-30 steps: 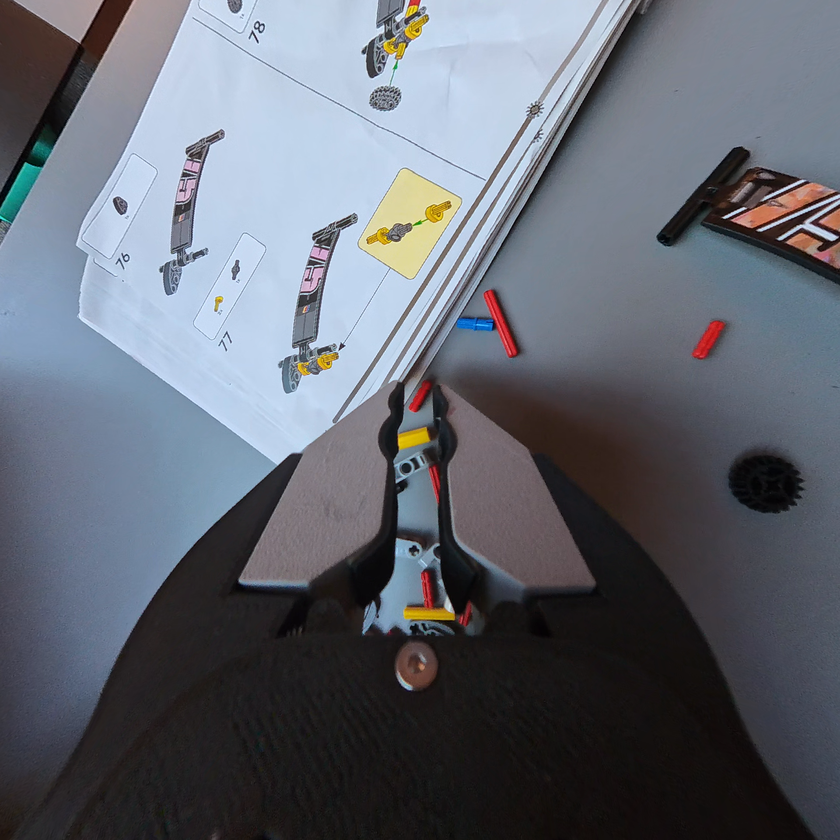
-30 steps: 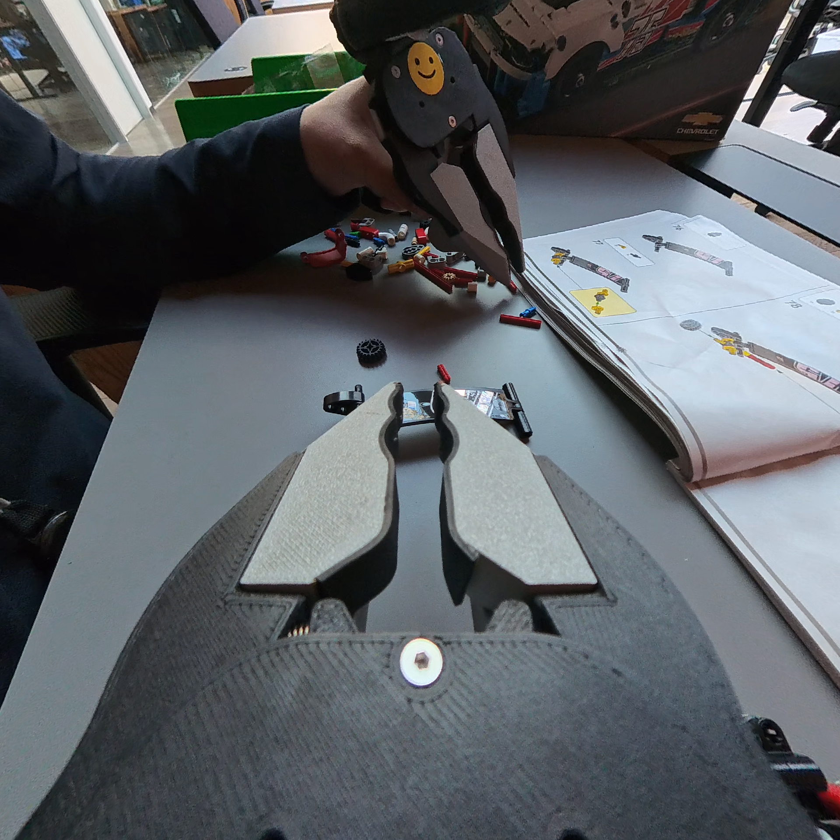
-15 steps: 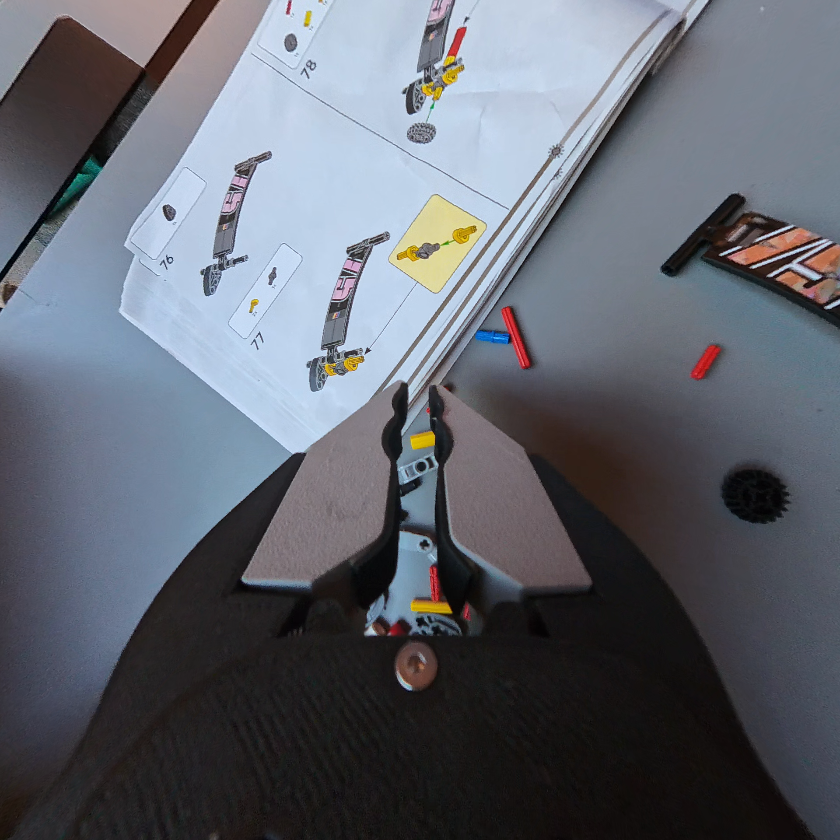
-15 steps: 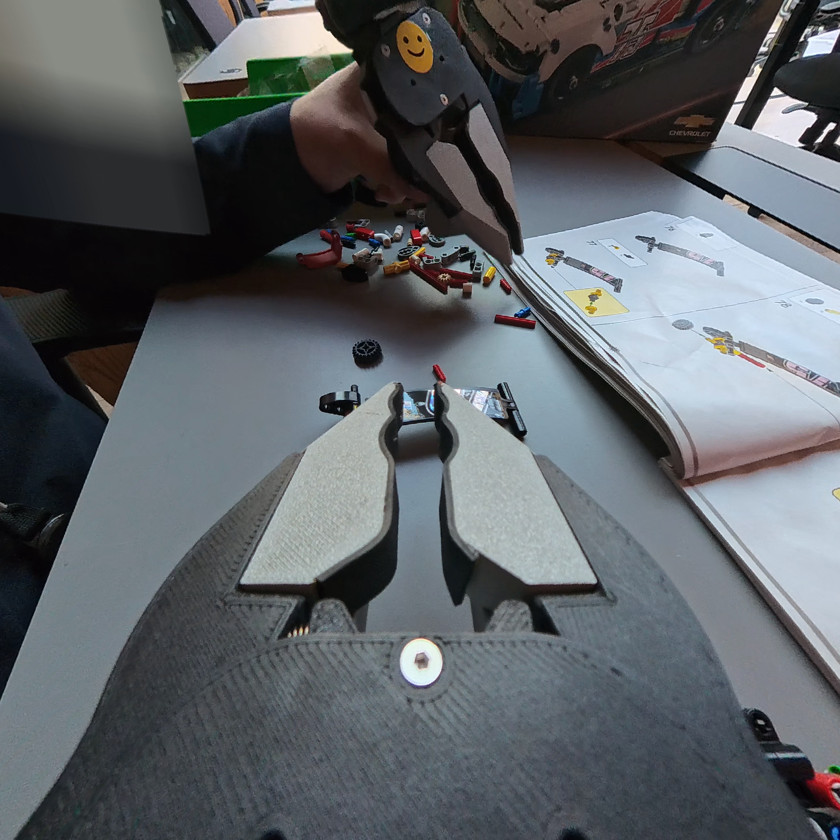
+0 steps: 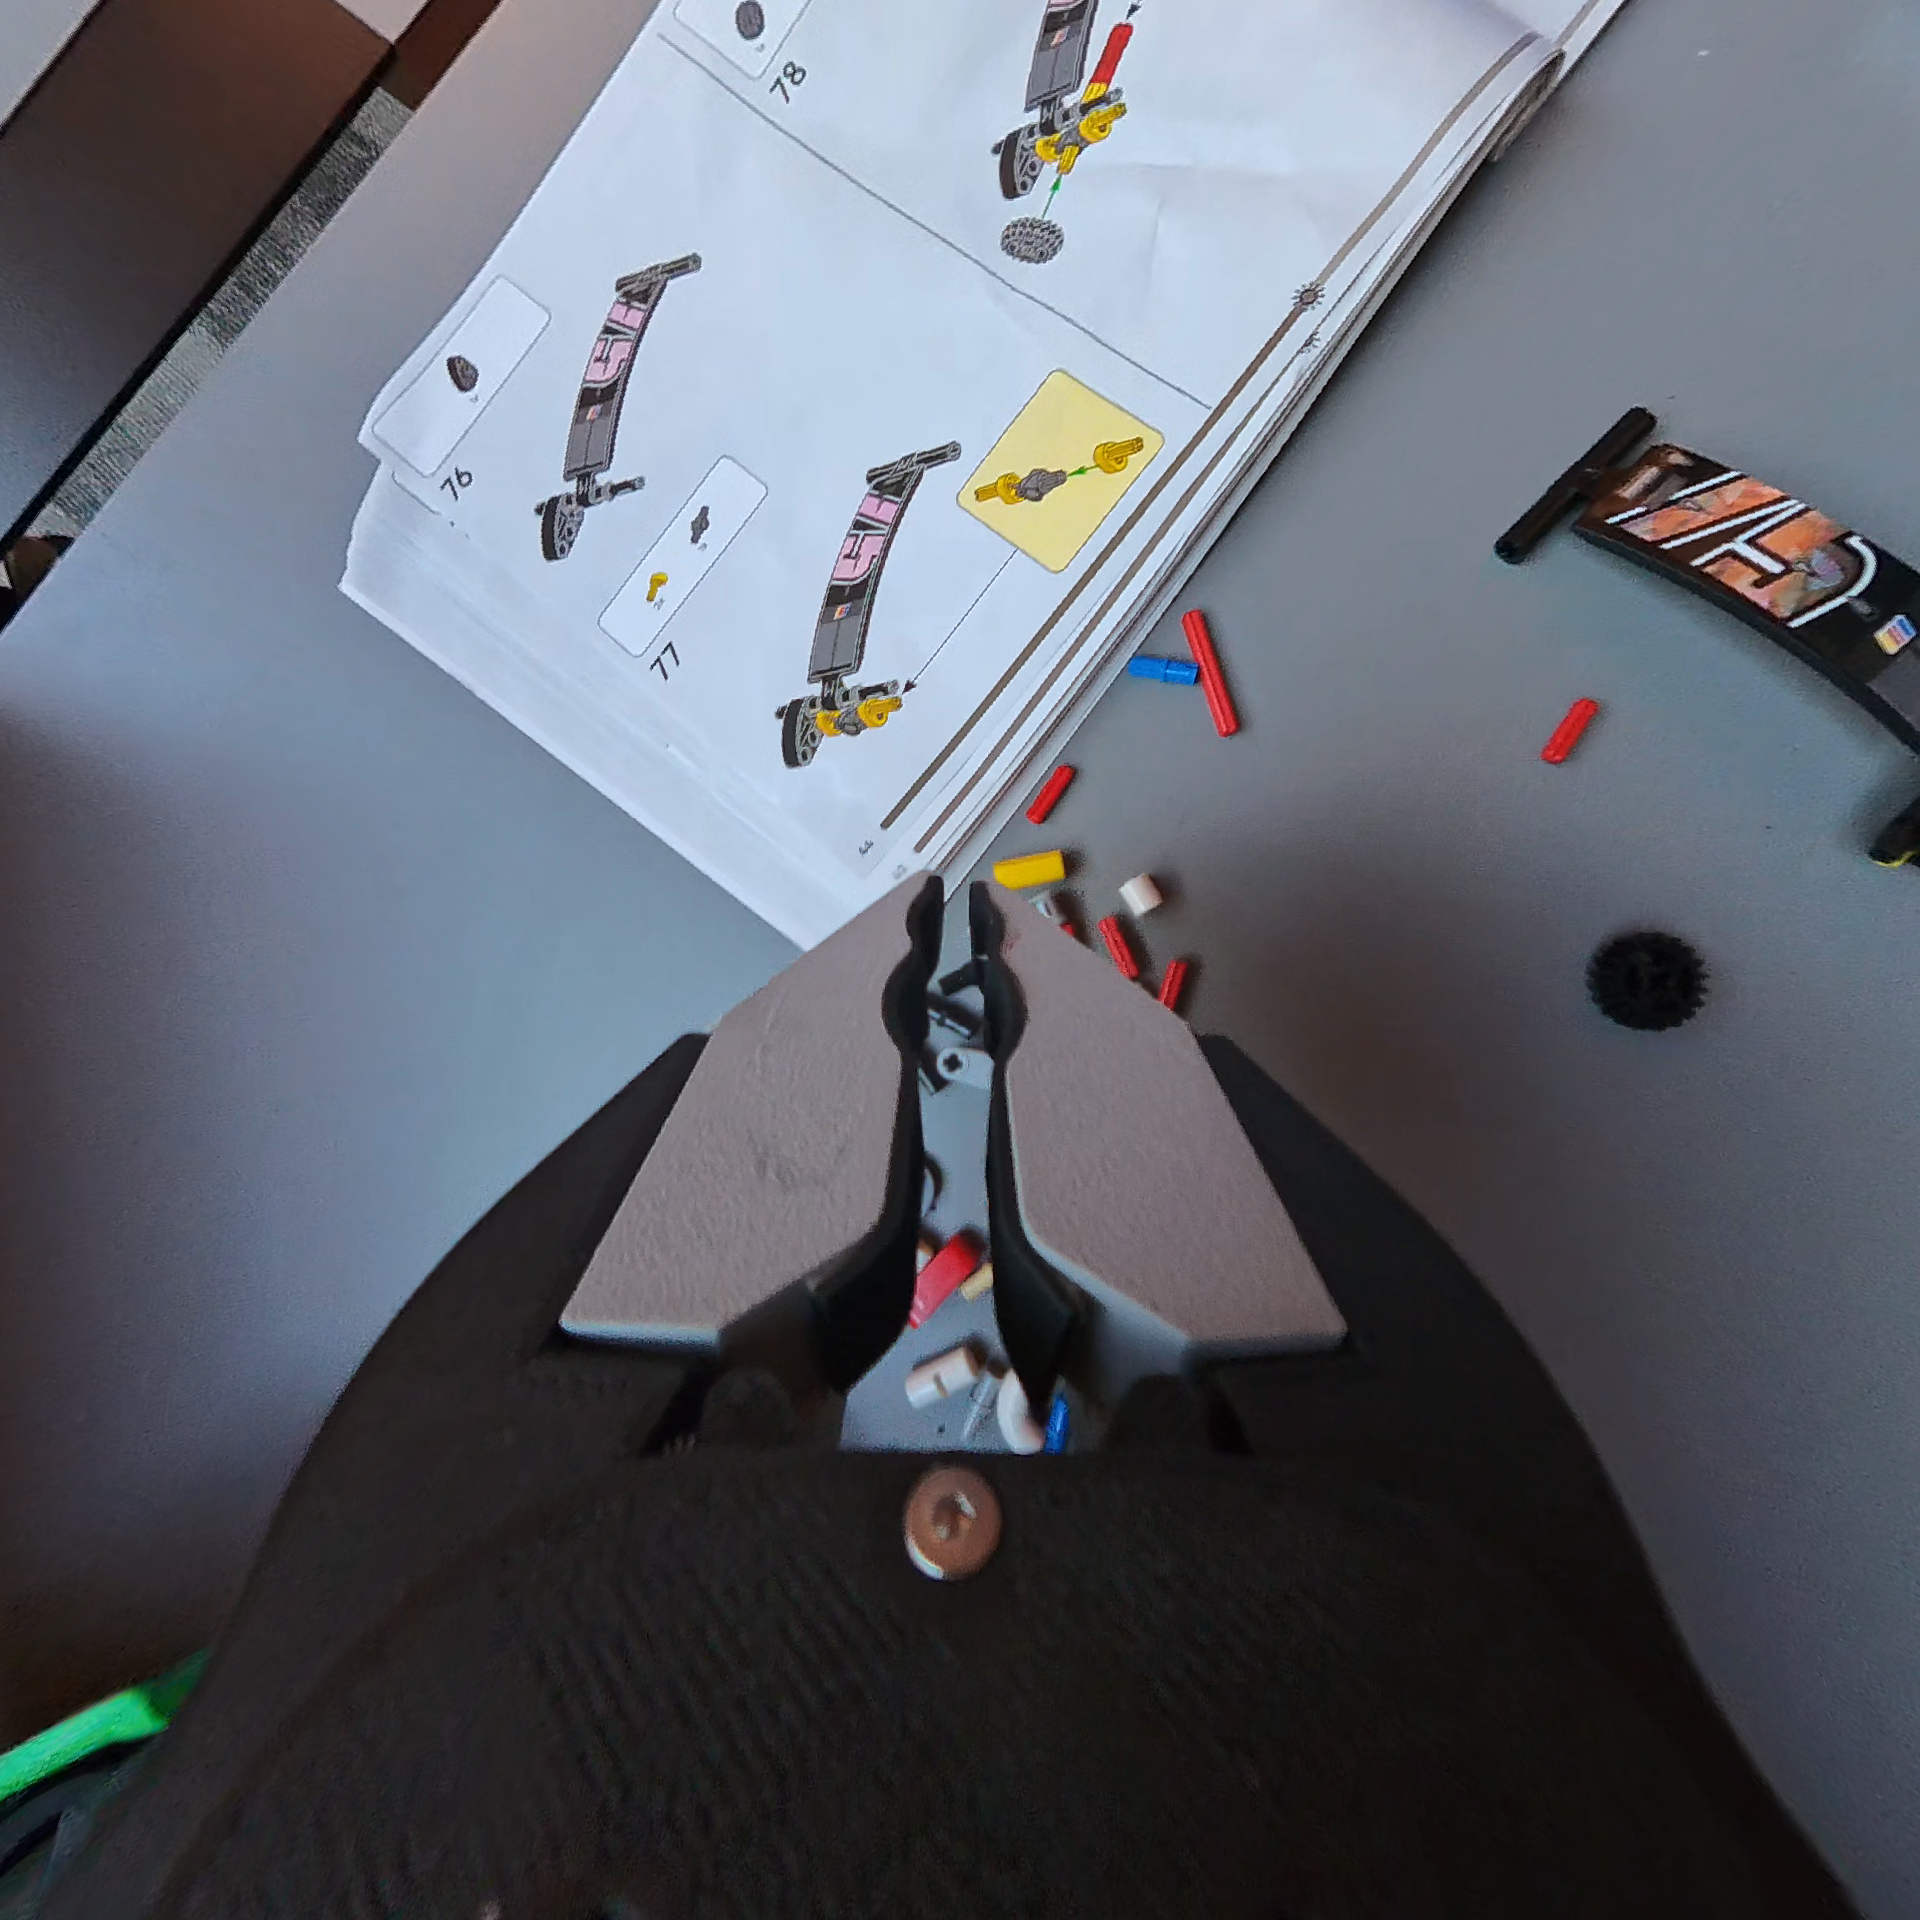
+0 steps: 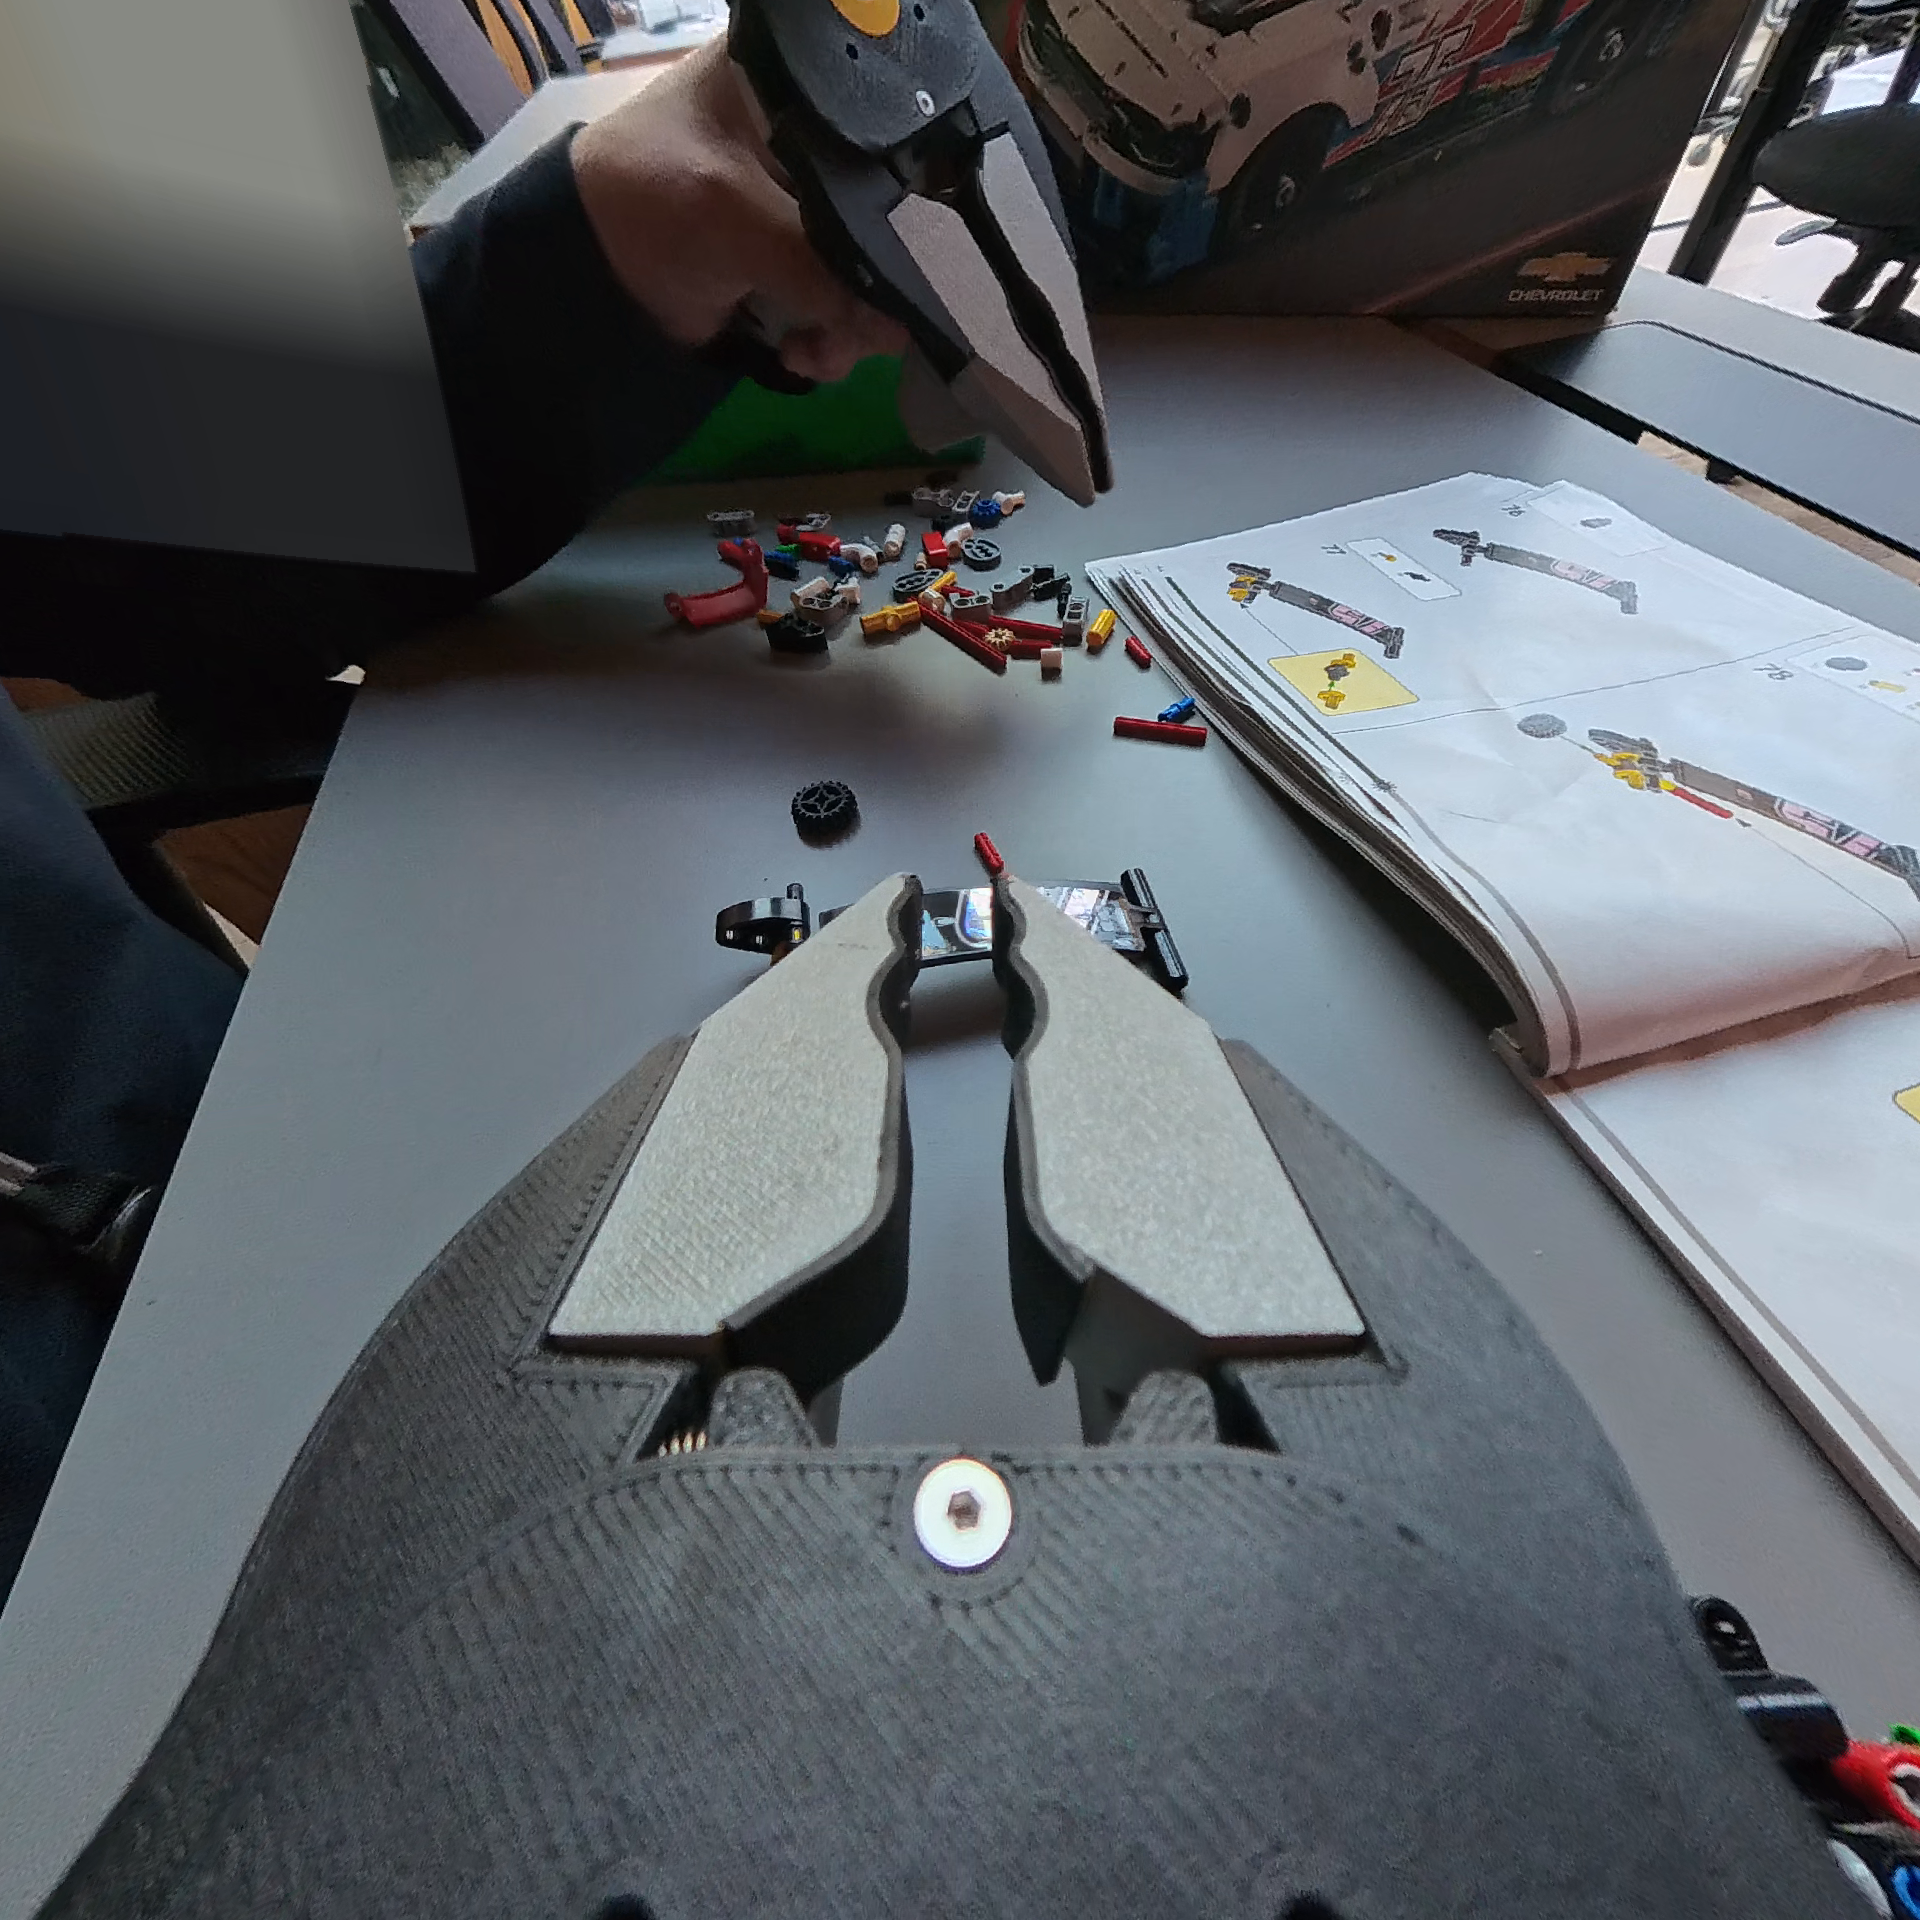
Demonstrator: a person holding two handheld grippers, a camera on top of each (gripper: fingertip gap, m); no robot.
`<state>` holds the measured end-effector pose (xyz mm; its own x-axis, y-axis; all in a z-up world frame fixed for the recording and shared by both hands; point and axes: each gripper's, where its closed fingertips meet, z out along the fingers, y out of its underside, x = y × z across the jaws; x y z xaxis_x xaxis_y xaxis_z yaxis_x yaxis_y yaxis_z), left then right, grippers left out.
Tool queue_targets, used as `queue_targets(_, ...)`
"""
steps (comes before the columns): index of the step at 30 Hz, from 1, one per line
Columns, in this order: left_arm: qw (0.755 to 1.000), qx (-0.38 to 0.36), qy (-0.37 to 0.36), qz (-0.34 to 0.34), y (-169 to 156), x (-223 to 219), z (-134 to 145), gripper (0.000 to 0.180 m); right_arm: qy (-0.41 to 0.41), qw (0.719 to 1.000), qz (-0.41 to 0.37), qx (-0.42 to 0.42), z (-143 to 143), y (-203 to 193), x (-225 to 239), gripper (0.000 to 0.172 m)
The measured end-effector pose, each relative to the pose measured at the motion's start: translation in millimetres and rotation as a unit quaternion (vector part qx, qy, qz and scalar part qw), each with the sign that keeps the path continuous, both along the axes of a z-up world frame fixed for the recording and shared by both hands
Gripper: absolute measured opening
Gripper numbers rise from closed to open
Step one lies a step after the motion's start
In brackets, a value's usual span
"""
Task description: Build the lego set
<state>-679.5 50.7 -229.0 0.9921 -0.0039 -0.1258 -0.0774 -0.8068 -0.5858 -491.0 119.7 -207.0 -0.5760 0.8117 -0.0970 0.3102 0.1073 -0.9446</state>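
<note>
My left gripper (image 5: 954, 899) is shut and hangs above a pile of small loose building pieces (image 6: 935, 597). It also shows in the right wrist view (image 6: 1091, 483), held by a hand, its tips well above the pile. A yellow piece (image 5: 1029, 869) lies on the table just right of its tips. My right gripper (image 6: 956, 894) is open and low over the grey table (image 6: 520, 935). Just past its tips lies a curved black panel with a coloured sticker (image 6: 951, 925), also in the left wrist view (image 5: 1756, 566). The pads do not touch it.
An open instruction booklet (image 6: 1507, 727) lies to the right. A black gear (image 6: 824, 807), a short red pin (image 6: 988, 852), a long red axle (image 6: 1158, 729) and a blue pin (image 5: 1162, 668) lie loose. A printed box (image 6: 1351, 156) and a green container (image 6: 810, 426) stand behind. My right fingertips sit around 20 cm from my left ones. From the left gripper's tips to the yellow piece (image 5: 1029, 869) is close to 4 cm. Seen from the right wrist view (image 6: 1102, 620) as well.
My left gripper's jaws closed from a narrow gap to shut as it rose from the pile. The yellow piece seen between its fingers now lies beside the tips. The right gripper stayed put.
</note>
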Motion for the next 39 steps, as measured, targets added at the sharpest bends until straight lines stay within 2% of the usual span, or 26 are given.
queue_targets(17,0.999,-0.026,0.028,0.030,-53.0,-5.6,22.7,0.002,0.001,1.000,-0.002,-0.004,2.2,-0.8,2.2,0.010)
queue_targets(26,0.997,-0.053,0.017,0.056,-85.1,-7.5,14.6,0.003,0.005,1.000,-0.006,0.007,3.3,-1.8,4.4,0.011)
queue_targets(33,0.998,-0.044,0.011,0.046,-84.1,-1.1,13.8,0.003,0.001,1.000,-0.009,0.016,0.1,-2.3,3.9,0.011)
queue_targets(39,0.998,-0.033,0.027,0.053,-81.2,-6.0,17.8,0.003,-0.011,1.000,-0.017,0.006,-3.1,0.5,2.1,0.018)
